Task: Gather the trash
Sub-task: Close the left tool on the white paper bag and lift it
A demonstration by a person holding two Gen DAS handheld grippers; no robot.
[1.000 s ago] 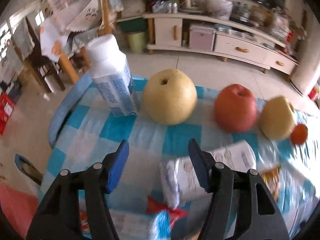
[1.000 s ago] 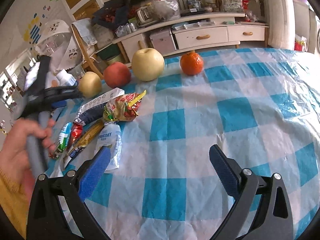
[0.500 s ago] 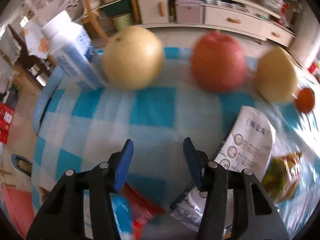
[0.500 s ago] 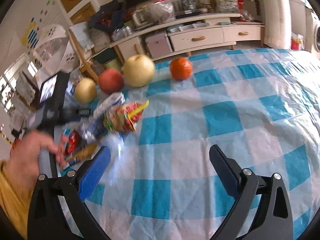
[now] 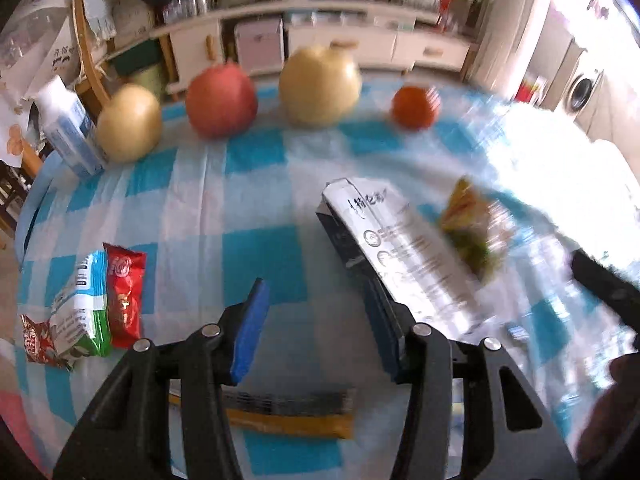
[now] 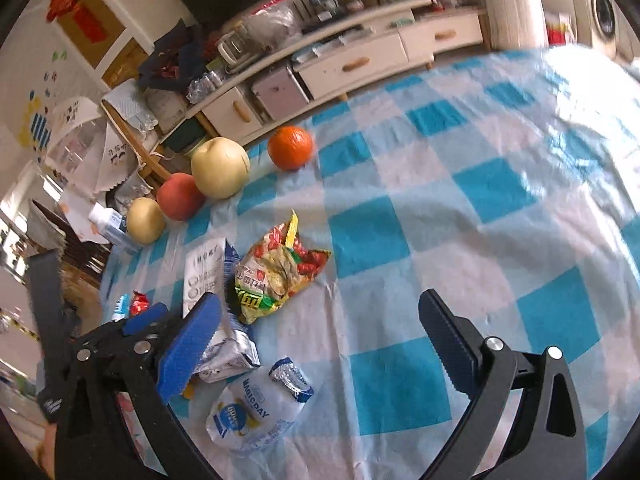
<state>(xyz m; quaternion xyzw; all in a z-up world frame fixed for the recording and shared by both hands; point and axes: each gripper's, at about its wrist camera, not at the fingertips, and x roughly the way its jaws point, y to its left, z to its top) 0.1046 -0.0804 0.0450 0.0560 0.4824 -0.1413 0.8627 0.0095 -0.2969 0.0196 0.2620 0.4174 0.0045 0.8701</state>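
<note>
Left wrist view: left gripper [image 5: 320,328] sits with blue pads spread, nothing held; the white carton [image 5: 404,256] lies flat on the checked tablecloth [image 5: 260,200], its near end against the right-hand pad, long axis running diagonally, far end pointing away toward the large pear [image 5: 319,85]. Yellow-and-dark wrapper [image 5: 280,412] lies crosswise under the fingers. Right wrist view: right gripper [image 6: 320,344] wide open and empty, white Magic Day pouch [image 6: 252,412] just below its left pad, crumpled snack bag [image 6: 280,272] beside the carton.
</note>
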